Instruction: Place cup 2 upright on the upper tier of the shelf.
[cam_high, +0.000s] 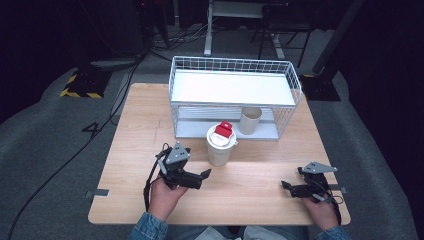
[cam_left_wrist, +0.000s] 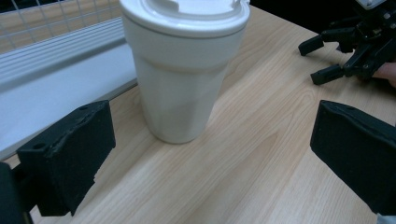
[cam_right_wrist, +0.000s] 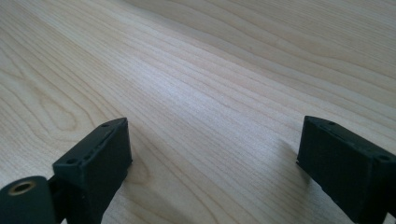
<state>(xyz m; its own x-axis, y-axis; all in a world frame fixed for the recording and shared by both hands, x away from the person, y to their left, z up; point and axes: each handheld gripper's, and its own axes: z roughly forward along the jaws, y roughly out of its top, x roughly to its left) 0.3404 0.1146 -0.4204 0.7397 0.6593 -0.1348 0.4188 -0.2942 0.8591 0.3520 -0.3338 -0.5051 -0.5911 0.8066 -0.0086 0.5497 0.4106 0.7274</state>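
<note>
Left gripper (cam_high: 204, 174): held in the person's left hand (cam_high: 164, 194) at the near left of the worktop (cam_high: 260, 175), its jaws spread wide with nothing between them. In the left gripper view they stand far apart at either side, pointing toward the lidded cup.

Lidded cup (cam_high: 220, 146): a white tumbler standing upright on the worktop, just in front of the wire basket and just beyond the left gripper, not touching it. In the left gripper view the cup (cam_left_wrist: 180, 70) sits ahead of the open jaws, clear of both.

Red object (cam_high: 223, 130): a small red and white item resting on top of the cup's lid; its nature is too small to tell.

Wire basket (cam_high: 295, 87): a white mesh rack at the far middle of the worktop, with a white panel across its top and a lower shelf open toward the person.

Plain cup (cam_high: 250, 120): a beige open cup standing upright on the basket's lower shelf, to the right of the lidded cup and behind it.

Right gripper (cam_high: 286, 186): held in the person's right hand (cam_high: 322, 210) at the near right, well apart from the cups. Its jaws are parted and empty; in the right gripper view they frame bare wood grain. It also appears at the upper right of the left gripper view (cam_left_wrist: 322, 58).

Sleeves: blue denim cuffs (cam_high: 148, 227) at the bottom edge.
</note>
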